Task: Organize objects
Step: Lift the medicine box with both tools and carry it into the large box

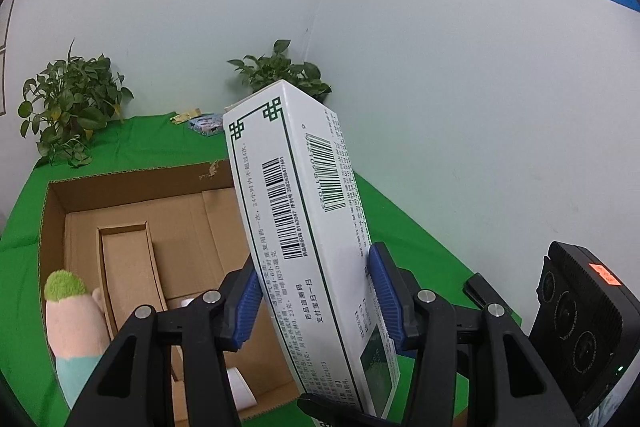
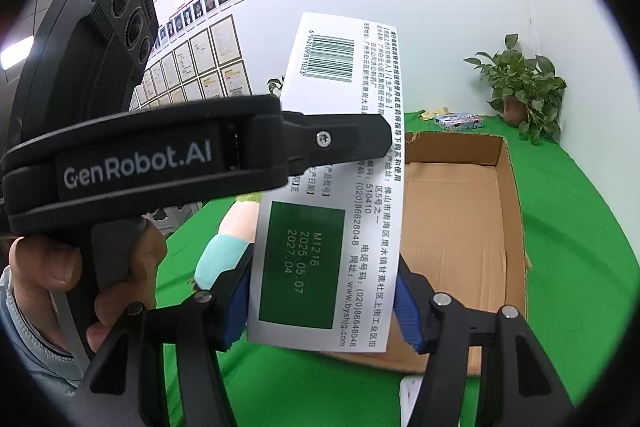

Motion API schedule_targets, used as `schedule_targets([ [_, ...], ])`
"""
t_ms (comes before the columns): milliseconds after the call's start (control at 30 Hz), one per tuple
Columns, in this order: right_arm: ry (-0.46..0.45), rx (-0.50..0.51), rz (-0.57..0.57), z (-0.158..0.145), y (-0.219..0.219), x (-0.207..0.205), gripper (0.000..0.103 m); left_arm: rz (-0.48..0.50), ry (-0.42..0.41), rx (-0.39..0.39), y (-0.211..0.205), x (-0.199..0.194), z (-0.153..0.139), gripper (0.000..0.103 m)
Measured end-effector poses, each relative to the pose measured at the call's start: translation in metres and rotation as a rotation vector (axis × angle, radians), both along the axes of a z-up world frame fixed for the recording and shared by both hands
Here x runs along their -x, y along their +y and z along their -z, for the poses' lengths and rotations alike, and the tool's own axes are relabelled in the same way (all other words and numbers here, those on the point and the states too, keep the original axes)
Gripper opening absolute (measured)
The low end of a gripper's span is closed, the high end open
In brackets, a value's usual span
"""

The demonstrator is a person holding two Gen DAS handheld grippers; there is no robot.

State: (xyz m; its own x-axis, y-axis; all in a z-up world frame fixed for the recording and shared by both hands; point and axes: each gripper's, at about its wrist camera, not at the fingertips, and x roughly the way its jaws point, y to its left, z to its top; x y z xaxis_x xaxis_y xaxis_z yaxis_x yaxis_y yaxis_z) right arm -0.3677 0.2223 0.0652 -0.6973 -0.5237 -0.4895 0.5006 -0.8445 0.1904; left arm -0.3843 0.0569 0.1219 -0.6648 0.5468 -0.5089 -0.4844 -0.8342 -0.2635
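Partly hidden behind the white box (image 1: 304, 227), a plush toy (image 1: 72, 327) stands beside the carton (image 1: 52, 211). Both claws, left (image 1: 316, 301) and right (image 2: 320, 303), grip the box above the carton.

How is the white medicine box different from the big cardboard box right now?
The white medicine box is slim, closed and printed with barcodes; the cardboard box is wide, plain brown and open on top. The medicine box is held in the air, with the left gripper clamping it, while the cardboard box rests on the green cloth. Both are rectangular cartons.
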Motion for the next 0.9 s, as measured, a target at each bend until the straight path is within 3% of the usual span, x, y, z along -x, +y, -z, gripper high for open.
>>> schedule_targets([
  [167,-0.094,0.044,-0.024,0.017,0.009,0.049,0.060,-0.001,-0.058,0.048,0.009,0.042,0.018,0.048],
  [333,-0.207,0.050,-0.024,0.053,0.014,0.077,0.060,0.000,-0.179,0.059,0.016,0.082,0.068,0.048],
  [667,-0.410,0.022,-0.026,0.137,0.016,0.077,0.060,-0.004,-0.444,0.045,0.021,0.117,0.177,0.048],
  [900,-0.460,0.009,-0.012,0.153,0.012,0.075,0.059,-0.042,-0.493,0.034,0.020,0.127,0.197,0.050],
])
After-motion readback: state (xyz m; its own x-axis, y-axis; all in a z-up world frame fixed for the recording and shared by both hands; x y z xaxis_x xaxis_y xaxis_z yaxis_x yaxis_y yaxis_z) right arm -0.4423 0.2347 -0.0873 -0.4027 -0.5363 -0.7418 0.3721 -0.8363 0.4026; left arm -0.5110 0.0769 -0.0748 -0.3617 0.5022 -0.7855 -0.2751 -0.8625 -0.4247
